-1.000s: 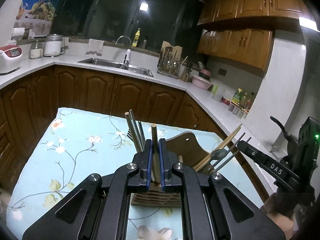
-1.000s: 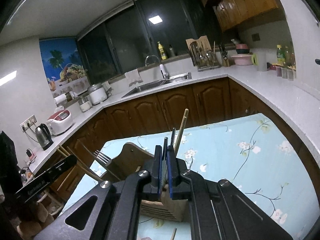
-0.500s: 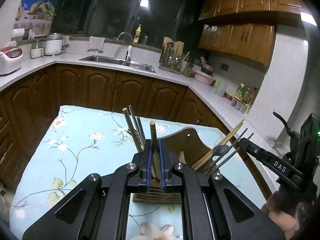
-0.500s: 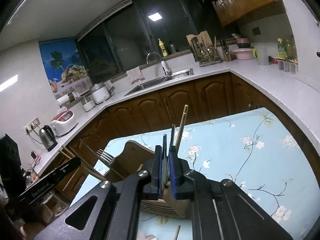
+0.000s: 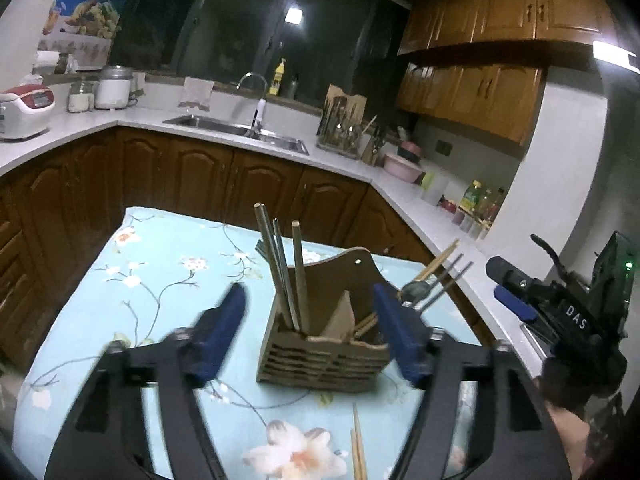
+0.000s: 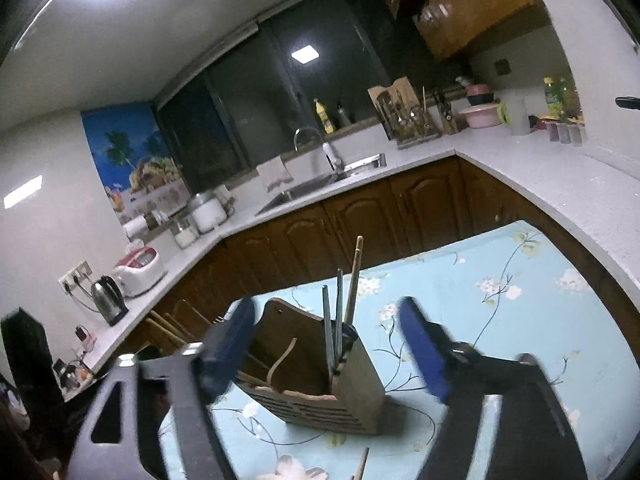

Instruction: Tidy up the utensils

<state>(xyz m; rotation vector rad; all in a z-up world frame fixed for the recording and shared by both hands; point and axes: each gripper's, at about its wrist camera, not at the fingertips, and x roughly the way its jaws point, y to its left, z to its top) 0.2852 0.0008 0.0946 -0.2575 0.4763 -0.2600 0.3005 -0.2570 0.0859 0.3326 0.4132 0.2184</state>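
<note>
A wooden slatted utensil holder (image 5: 324, 354) stands on the table with the floral blue cloth (image 5: 160, 276). Chopsticks (image 5: 280, 268), some metal and one wooden, stand upright in its left compartment; chopsticks, a spoon and metal handles (image 5: 434, 276) lean out on its right. My left gripper (image 5: 310, 332) is open and empty, its fingers either side of the holder. My right gripper (image 6: 326, 344) is open and empty, also astride the holder (image 6: 316, 388), above the upright chopsticks (image 6: 340, 312). The right gripper also shows in the left wrist view (image 5: 516, 304).
Loose wooden chopsticks (image 5: 358, 446) lie on the cloth in front of the holder. Kitchen counters with a sink (image 5: 236, 128), rice cooker (image 5: 24, 110), kettle (image 6: 110, 300) and bottles (image 5: 476, 204) surround the table. Wooden cabinets hang on the right.
Both grippers have opened wide. The left let go of the wooden chopstick and the right let go of the metal one; both now stand in the holder.
</note>
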